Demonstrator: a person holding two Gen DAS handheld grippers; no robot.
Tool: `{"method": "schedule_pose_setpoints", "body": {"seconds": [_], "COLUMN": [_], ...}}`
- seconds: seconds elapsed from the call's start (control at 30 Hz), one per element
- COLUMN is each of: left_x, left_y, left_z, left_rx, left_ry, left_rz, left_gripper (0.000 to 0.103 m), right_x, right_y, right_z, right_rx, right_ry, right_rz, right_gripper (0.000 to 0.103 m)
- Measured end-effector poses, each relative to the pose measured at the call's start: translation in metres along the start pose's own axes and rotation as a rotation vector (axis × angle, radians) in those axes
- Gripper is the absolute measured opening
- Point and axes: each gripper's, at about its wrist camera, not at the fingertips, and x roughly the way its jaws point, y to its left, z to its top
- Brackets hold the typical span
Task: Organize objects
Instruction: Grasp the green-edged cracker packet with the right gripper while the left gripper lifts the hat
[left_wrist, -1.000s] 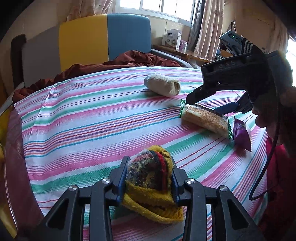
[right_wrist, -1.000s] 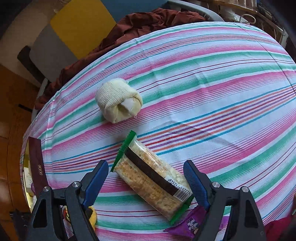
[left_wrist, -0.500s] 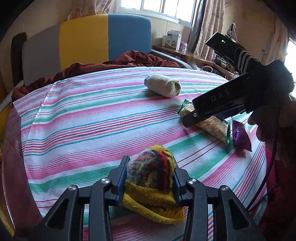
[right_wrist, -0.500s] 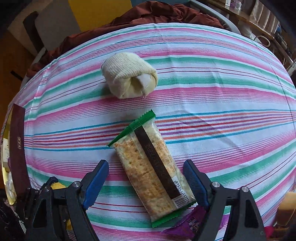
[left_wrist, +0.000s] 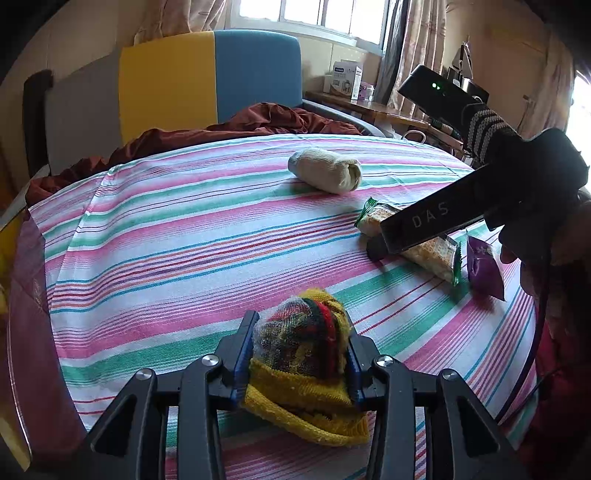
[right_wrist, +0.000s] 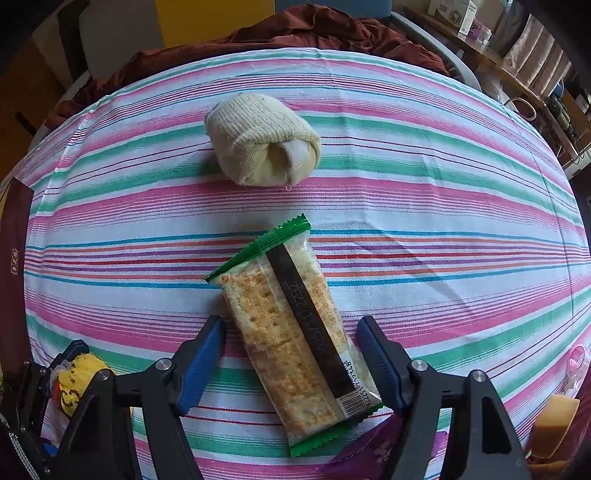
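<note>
Over striped tablecloth (right_wrist: 424, 177): left gripper (left_wrist: 299, 354) clamping yellow knit bundle (left_wrist: 306, 369); right gripper (right_wrist: 291, 354) closing, straddling cracker packet (right_wrist: 291, 332), not yet pinching.

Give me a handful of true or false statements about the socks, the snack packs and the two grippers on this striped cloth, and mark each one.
1. The left gripper is clamped on the yellow sock bundle. True.
2. The right gripper is shut on the cracker pack. False: its jaws have been closing but stand clear of the pack between them.
3. The cream sock roll is lying apart from the cracker pack. True.
4. The purple packet sits on the cream roll. False: it lies beside the crackers.
</note>
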Motion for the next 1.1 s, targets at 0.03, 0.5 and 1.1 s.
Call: {"method": "schedule_pose_setpoints", "body": {"seconds": [0.03, 0.5, 1.1], "left_x": [0.000, -0.002, -0.124], "left_y": [0.000, -0.001, 0.126], "left_z": [0.000, -0.001, 0.038], "left_rx": [0.001, 0.004, -0.371], "left_ry": [0.000, 0.000, -0.089], "left_rz": [0.000, 0.004, 0.043], "left_gripper": [0.043, 0.043, 0.037], "right_x": [0.000, -0.003, 0.002], "right_y": [0.005, 0.018, 0.015], "right_z": [0.000, 0.008, 0.001], "right_rx": [0.000, -0.039, -0.048], "right_ry": [0.000, -0.040, -0.061], "right_rz": [0.000, -0.004, -0.007], "right_gripper": [0.075, 0.049, 0.049]}}
